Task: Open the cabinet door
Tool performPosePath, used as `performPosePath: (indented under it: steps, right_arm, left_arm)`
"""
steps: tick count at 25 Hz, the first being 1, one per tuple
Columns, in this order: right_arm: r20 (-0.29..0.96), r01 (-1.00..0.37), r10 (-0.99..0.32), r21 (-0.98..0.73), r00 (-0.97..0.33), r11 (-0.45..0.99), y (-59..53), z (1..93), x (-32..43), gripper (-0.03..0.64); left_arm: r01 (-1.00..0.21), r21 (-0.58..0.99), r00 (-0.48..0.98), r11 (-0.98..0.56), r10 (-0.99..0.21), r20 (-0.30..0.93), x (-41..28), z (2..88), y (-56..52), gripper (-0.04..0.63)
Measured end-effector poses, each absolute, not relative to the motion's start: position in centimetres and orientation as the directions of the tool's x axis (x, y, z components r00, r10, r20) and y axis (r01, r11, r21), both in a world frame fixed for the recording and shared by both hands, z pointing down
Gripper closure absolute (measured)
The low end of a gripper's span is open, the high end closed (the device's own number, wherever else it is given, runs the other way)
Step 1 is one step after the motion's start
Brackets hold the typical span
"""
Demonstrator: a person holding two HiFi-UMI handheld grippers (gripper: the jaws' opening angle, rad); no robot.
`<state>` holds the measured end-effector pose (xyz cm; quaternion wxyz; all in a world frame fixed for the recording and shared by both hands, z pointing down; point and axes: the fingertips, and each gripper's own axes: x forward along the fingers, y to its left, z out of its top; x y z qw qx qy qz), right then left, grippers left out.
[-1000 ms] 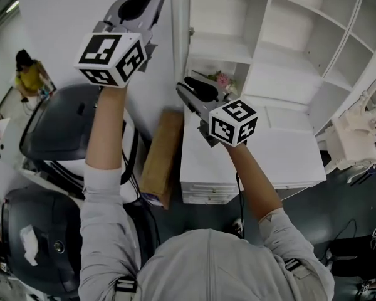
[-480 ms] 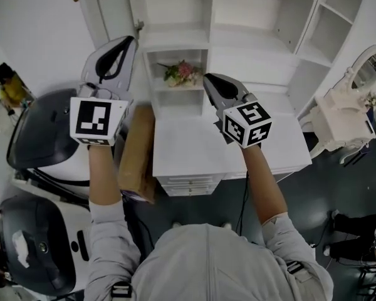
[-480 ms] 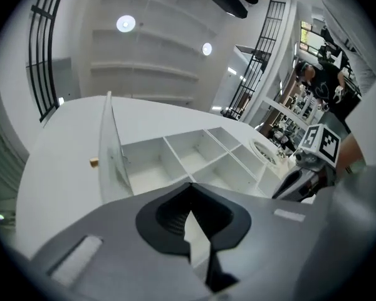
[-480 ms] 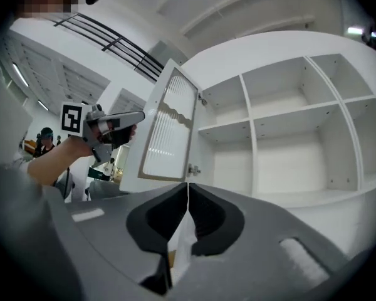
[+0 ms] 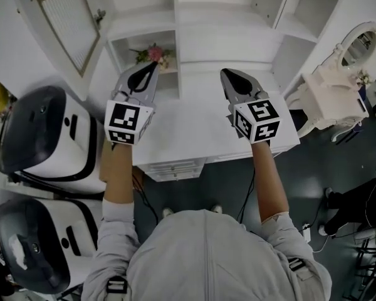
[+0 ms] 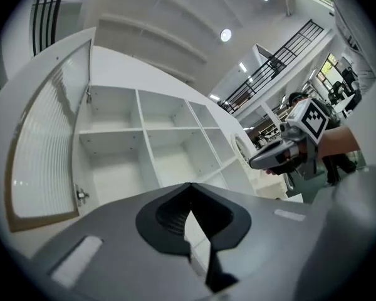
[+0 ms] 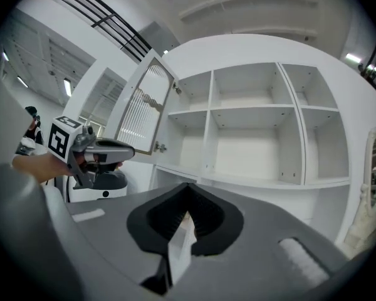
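Left of shelves [image 7: 247, 108], cabinet door [image 7: 143, 113] standing wide

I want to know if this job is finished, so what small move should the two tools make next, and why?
Probably just draw both tools back toward the body. The cabinet door already stands swung wide open at the left, and the left tool and right tool are both shut on nothing above the desk top, touching no door.

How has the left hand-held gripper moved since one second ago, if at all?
Yes. The left hand-held gripper has come down from the cabinet door edge to the white desk top, beside the flowers.
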<state>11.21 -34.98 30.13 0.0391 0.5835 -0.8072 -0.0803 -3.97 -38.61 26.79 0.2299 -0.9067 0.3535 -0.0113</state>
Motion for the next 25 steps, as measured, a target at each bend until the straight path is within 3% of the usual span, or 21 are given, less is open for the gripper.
performPosePath:
  steps: [10, 25]
  right_arm:
    - [0.032, -0.951, -0.969, 0.186, -0.243, 0.245, -33.7, 33.3, 14.6, 0.615]
    - [0.085, -0.938, -0.966, 0.232, -0.242, 0.256, -33.7, 34.8, 13.4, 0.617]
  left_arm:
    - [-0.608, -0.396, 0.765, -0.688, -0.641, -0.062, -1.9, 32.6, -38.6, 0.577]
    - [-0.609, -0.382, 0.767, -0.695, -0.639, -0.060, -2.5, 33.5, -38.4, 0.577]
